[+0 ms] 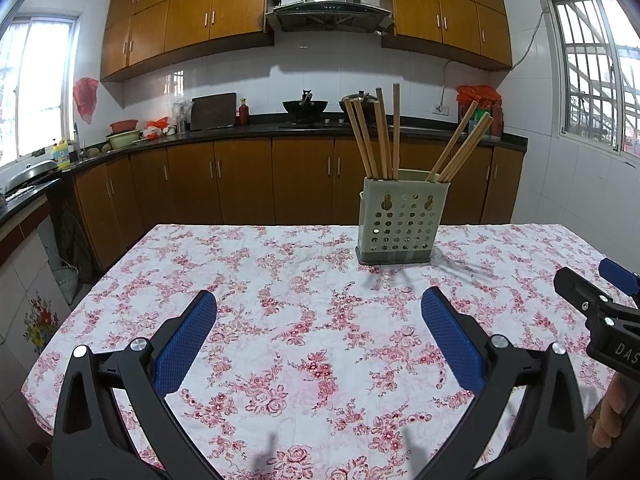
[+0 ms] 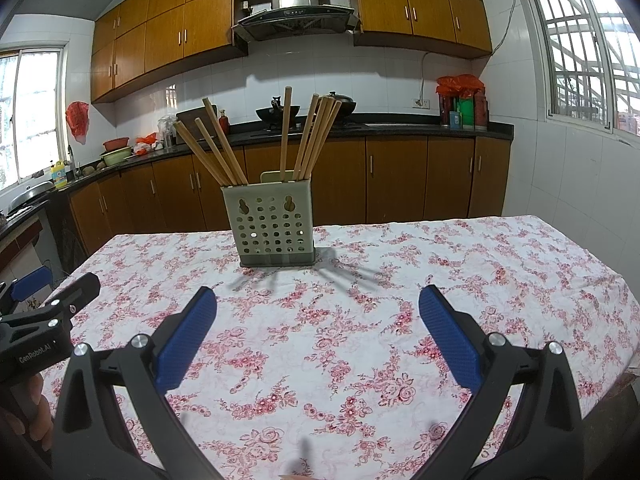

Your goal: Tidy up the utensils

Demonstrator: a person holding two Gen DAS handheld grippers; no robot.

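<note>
A pale green perforated utensil holder (image 1: pixel 402 222) (image 2: pixel 273 225) stands upright on the flowered tablecloth, far centre. Several wooden chopsticks (image 1: pixel 380 138) (image 2: pixel 308 138) stick up out of it, fanned into two bunches. My left gripper (image 1: pixel 319 304) hovers low over the cloth, well short of the holder, open, nothing between its blue pads. My right gripper (image 2: pixel 318 302) is likewise open and empty, also short of the holder. Each gripper shows at the edge of the other's view: the right one (image 1: pixel 600 292) and the left one (image 2: pixel 52 296).
The table (image 1: pixel 160 264) (image 2: pixel 520 264) is covered by a white cloth with pink flowers. Behind it runs a kitchen counter (image 1: pixel 256 130) with woks, bowls and bottles, brown cabinets below and above. A hand (image 1: pixel 610 420) holds the right gripper's handle.
</note>
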